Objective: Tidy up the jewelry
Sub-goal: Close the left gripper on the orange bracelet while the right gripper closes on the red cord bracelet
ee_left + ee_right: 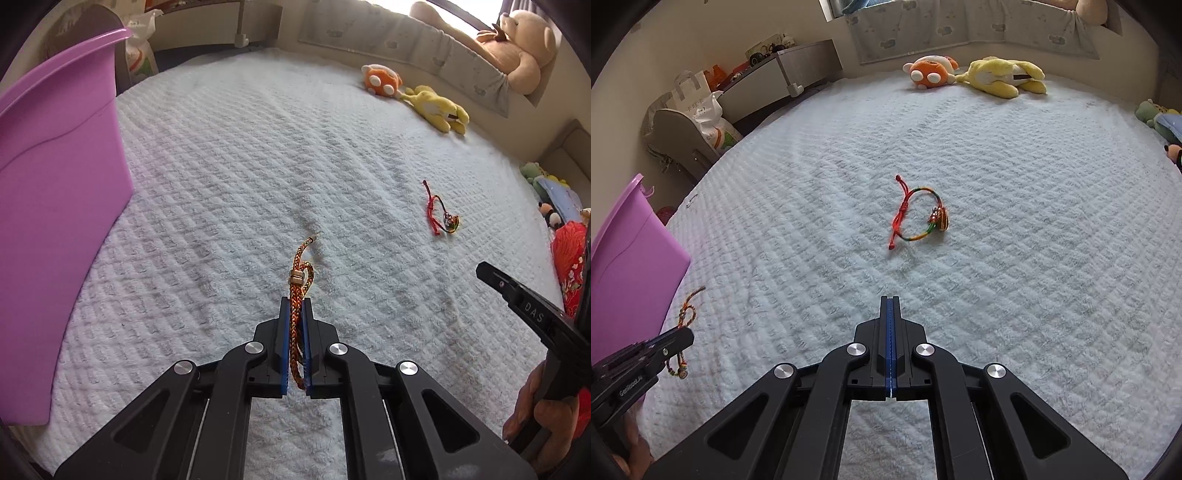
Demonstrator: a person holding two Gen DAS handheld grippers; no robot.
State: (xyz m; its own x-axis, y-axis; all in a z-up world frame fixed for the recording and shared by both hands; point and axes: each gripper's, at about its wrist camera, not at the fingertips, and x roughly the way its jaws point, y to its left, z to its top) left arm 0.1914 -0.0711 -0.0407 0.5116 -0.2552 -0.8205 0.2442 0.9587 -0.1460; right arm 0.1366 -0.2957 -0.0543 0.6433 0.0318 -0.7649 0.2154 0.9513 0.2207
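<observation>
Lettering reading "DAS" marks the right gripper (524, 306) at 3 o'clock in the left view; "GenRobot" shows on the left gripper (670, 338) at 8 o'clock in the right view. The left jaws pinch an orange braided bracelet (299, 291) above the white bed (221, 184). The right jaws are pressed together, empty. A red rainbow bracelet (918, 212) lies on the bed at 12 o'clock ahead of them, a purple bin (55, 184) at 9 o'clock.

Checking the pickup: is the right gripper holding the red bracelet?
No, the right gripper is shut on nothing; the red bracelet lies on the blanket.
</observation>
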